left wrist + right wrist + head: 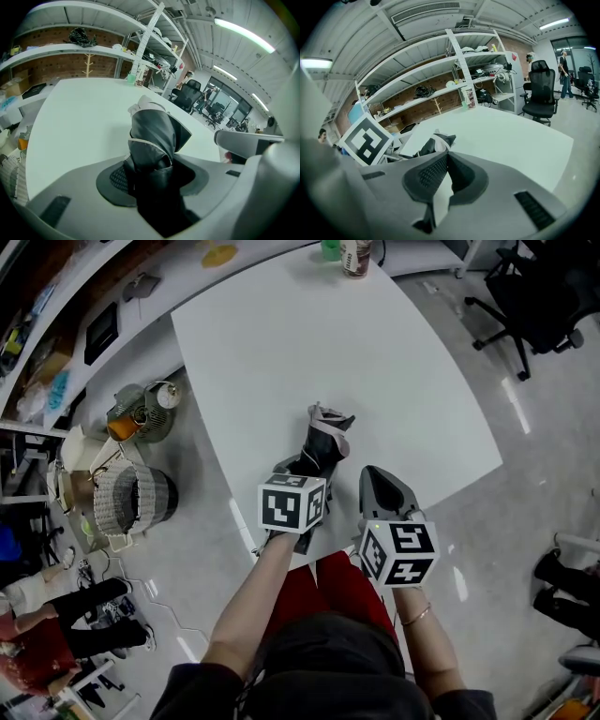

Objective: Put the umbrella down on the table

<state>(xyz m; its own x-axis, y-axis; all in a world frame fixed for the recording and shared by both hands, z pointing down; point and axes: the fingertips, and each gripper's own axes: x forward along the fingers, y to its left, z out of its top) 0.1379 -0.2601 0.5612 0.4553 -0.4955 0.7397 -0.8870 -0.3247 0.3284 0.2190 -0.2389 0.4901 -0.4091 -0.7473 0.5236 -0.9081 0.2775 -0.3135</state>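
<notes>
Folded black fabric umbrella with pale trim (152, 136) is clamped in the left gripper (301, 470), low over the white table (403, 362), contact unclear, while the right gripper (375, 480) is pinched shut on nothing, so I'd say setting down and letting go remain.

Head view overhead; gripper views low, close, sharing table (375, 362).
</notes>
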